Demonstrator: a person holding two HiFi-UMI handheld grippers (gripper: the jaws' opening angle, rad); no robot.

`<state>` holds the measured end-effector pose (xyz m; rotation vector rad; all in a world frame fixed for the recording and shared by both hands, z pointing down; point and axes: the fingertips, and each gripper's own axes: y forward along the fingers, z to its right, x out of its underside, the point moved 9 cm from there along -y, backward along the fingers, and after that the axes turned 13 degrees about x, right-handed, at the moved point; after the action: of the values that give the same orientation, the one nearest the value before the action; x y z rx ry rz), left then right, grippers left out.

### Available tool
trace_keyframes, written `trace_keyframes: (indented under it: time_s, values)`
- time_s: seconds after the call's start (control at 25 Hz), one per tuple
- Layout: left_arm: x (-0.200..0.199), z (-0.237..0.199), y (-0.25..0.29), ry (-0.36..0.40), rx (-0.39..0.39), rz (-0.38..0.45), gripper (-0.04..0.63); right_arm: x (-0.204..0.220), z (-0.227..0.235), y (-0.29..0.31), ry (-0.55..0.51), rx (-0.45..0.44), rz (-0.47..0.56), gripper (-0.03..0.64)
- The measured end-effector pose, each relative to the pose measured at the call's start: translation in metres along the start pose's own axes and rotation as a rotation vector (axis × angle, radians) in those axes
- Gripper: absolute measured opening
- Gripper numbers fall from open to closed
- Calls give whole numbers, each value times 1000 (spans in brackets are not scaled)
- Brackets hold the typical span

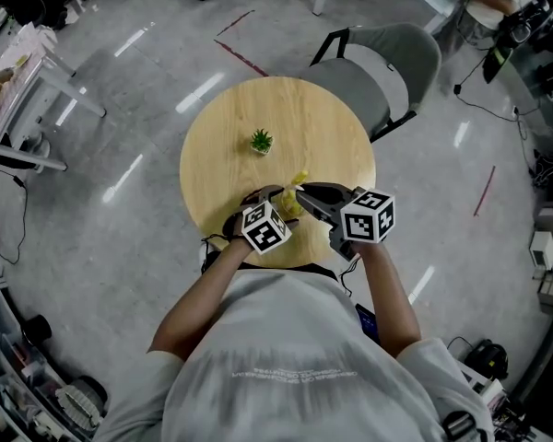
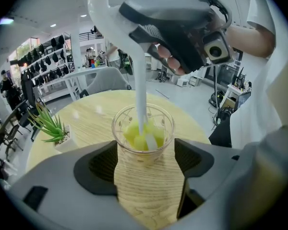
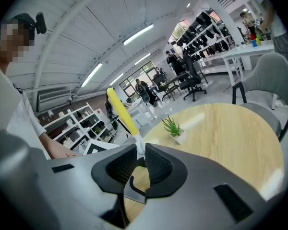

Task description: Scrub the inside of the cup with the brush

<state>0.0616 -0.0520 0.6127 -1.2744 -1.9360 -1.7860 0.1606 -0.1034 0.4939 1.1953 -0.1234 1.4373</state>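
Observation:
A clear glass cup (image 2: 143,134) stands on the round wooden table (image 1: 313,127), held between the jaws of my left gripper (image 2: 145,164), which is shut on it. A brush with a white shaft (image 2: 140,95) and a yellow-green sponge head (image 2: 142,137) reaches down inside the cup. My right gripper (image 3: 138,158) is shut on the brush shaft, whose yellow handle end (image 3: 121,111) sticks up past the jaws. In the head view both grippers, the left gripper (image 1: 275,208) and the right gripper (image 1: 304,194), meet near the table's front edge around the yellow brush (image 1: 298,184).
A small potted plant (image 1: 261,142) stands mid-table, also seen as the plant (image 2: 52,124) in the left gripper view and the plant (image 3: 174,128) in the right. A grey chair (image 1: 387,63) sits behind the table. Shelves and desks surround the floor.

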Motion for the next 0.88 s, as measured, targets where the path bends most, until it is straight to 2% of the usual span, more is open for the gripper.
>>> trace_keyframes:
  time_s: [0.28,0.6,0.88]
  values:
    - [-1,1,1,2,4,-7,383,-2,0,4,49,25,49,77]
    - [-1,1,2,6,8,-12,383,-13,5,2,160,32,148,77]
    - [-2,3,2,5,17,-20,383,-17,8,-5,249,-20,215,78]
